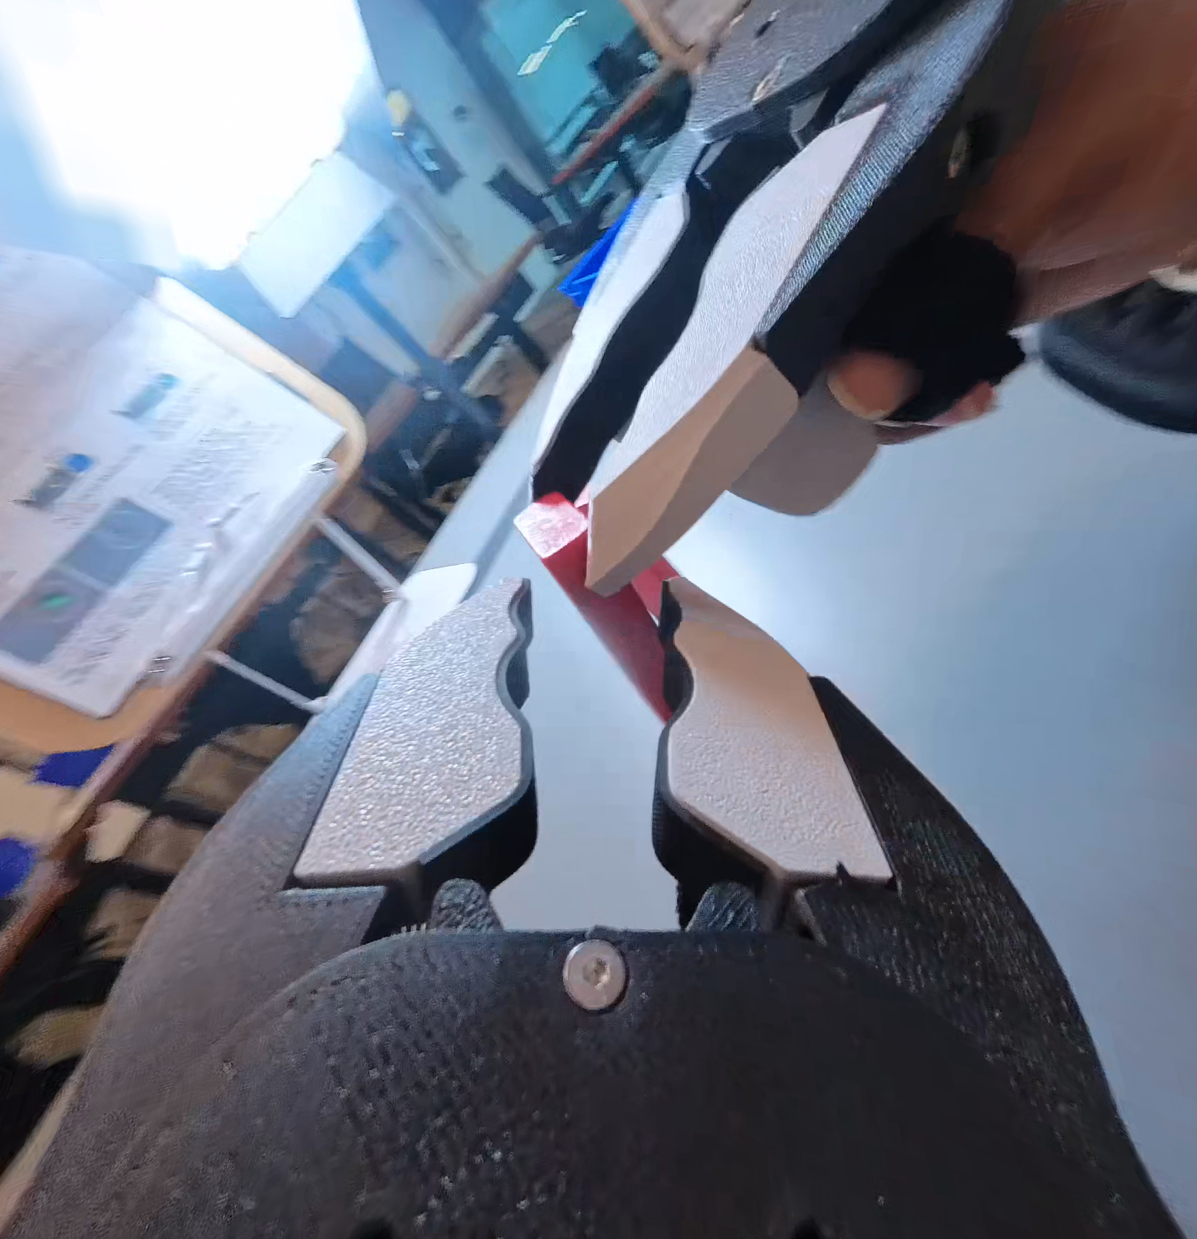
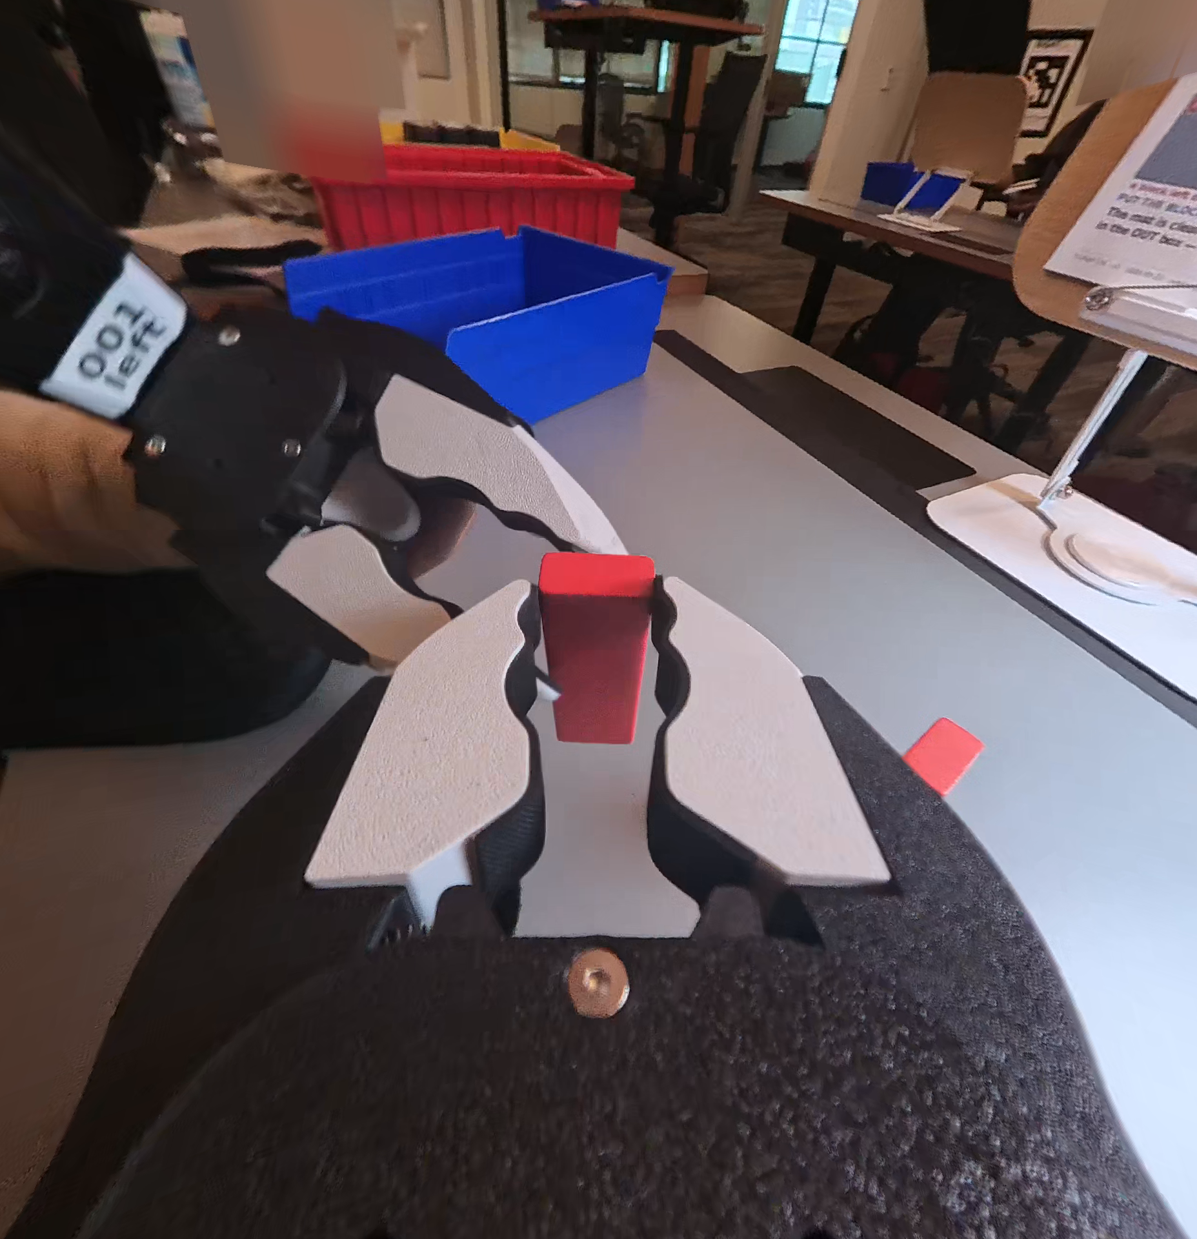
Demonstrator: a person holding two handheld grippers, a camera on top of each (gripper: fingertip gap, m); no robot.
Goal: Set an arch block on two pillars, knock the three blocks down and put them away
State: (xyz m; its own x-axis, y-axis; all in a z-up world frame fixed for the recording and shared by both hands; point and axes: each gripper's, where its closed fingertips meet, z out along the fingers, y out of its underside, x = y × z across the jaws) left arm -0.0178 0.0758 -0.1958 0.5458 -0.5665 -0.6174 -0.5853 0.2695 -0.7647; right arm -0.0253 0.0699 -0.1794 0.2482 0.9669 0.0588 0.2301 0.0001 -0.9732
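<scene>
My right gripper (image 2: 595,590) is closed on a red pillar (image 2: 595,660), held upright between the tips just above the grey table (image 2: 817,536); whether its foot touches I can't tell. My left gripper (image 1: 595,590) is open and holds nothing, its tips close beside the pillar's lower part. A 2nd red block (image 2: 943,754) lies near on the right, half hidden by my gripper body, so its shape is unclear. The blue bin (image 2: 548,348) waits beyond. I see only 2 blocks; the arch is nowhere in view. I judge the risk is tipping: if the right jaws release before the foot sits flat, or the left finger (image 1: 729,757) nudges it, the pillar topples. The left view is tilted and blurred.
</scene>
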